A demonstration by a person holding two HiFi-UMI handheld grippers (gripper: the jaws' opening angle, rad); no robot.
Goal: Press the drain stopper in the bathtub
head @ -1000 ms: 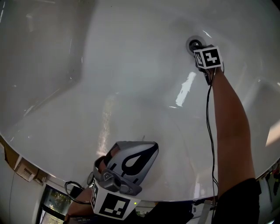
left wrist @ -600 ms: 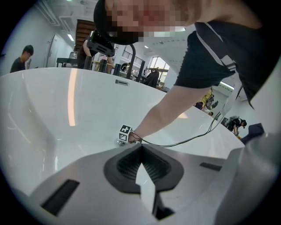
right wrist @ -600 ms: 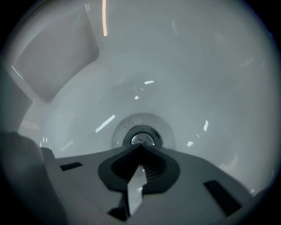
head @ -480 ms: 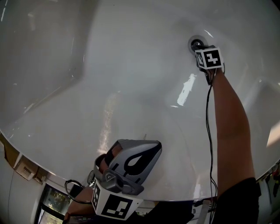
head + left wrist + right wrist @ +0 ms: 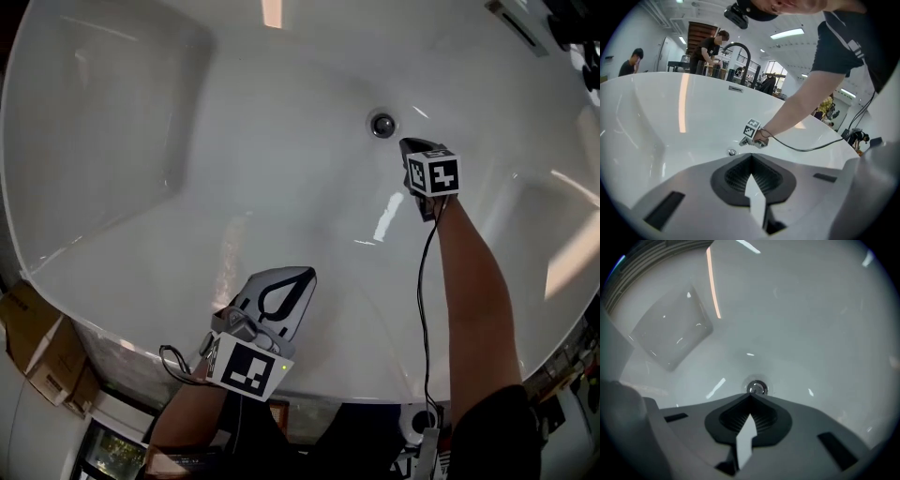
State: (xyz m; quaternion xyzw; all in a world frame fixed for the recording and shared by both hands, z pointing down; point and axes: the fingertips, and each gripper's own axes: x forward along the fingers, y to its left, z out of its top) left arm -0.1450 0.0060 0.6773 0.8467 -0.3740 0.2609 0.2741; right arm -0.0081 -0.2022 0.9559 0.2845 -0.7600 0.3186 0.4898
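Drain stopper [image 5: 382, 124] is what this reach is for, but the nearest thing is at the near rim of the bathtub [image 5: 187, 187]. The left gripper [image 5: 302, 276] hangs over that rim with its jaws closed on each other and nothing between them; its own view shows the two tips meeting in a point. It is well apart from the drain, so I judge it is parked there to stay out of the way while the person leans in.

Beyond it the person's right arm [image 5: 478, 309] stretches down across the basin, a black cable [image 5: 420, 300] trailing along it, because the drain lies in the floor toward the far side. The right gripper [image 5: 410, 148] at the end of that arm also has its jaws brought together and empty. That makes one blunt tip, well suited to pushing a round cap.

The tip points at the stopper but stands just beside it, not touching: the head view shows bare enamel between them. In the right gripper view the chrome cap sits straight past the joined tips. Whether the cap is up or down I cannot tell.

No water shows in the bathtub. Inside it are only the stopper, seated in its drain hole, and the reaching gripper. A dark arched faucet [image 5: 750, 61] stands at the far rim.
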